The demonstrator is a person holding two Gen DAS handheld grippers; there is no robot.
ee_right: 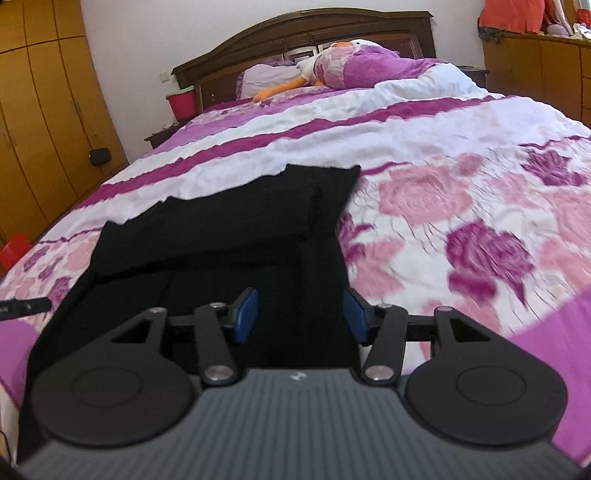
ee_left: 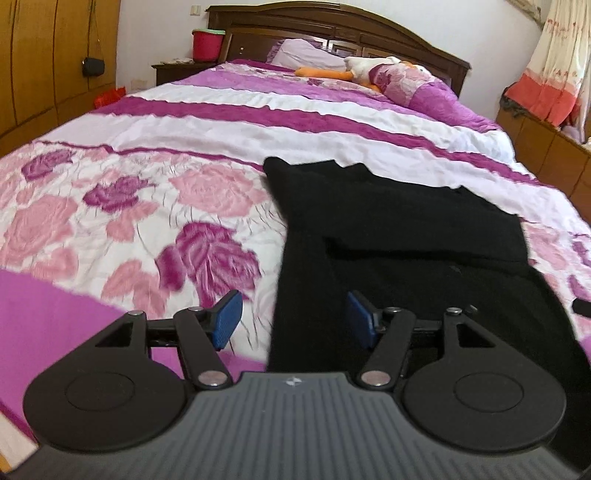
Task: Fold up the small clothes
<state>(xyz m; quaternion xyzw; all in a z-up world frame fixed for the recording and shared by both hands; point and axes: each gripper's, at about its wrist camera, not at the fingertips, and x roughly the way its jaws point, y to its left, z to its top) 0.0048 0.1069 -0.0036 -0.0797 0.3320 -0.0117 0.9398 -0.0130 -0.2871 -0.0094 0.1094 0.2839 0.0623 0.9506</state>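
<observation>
From the left wrist view, the left gripper [ee_left: 293, 319] hangs low over the near end of the bed [ee_left: 229, 122], its blue-padded fingers [ee_left: 227, 317] spread wide with nothing between them. The left pad sits over the flowered quilt [ee_left: 122, 206], the right pad over the black garment [ee_left: 406, 251], so the garment's left edge runs up through the gap. That garment lies flat on the quilt, partly folded, with one layer doubled over the top and a crease running across it. Further up the bed a white and orange plush toy [ee_left: 354, 70] rests near a pale purple pillow [ee_left: 295, 53], against the dark wooden headboard [ee_left: 332, 26]. A red bucket [ee_left: 207, 45] stands on the nightstand beside it, and a small black bag [ee_left: 93, 66] hangs on the wooden wardrobe [ee_left: 44, 66] at the left. From the right wrist view, the right gripper [ee_right: 301, 314] hovers over the garment's [ee_right: 229, 236] right side, its fingers [ee_right: 246, 314] likewise parted wide and holding nothing; the left pad shows against the black cloth and the right pad sits about at its right edge, where the quilt [ee_right: 461, 206] begins. The garment stretches away to the left and up the bed, its far corner squared off against a white and purple stripe. The plush toy [ee_right: 314, 72] and bucket [ee_right: 181, 105] show again near the headboard [ee_right: 295, 33].
</observation>
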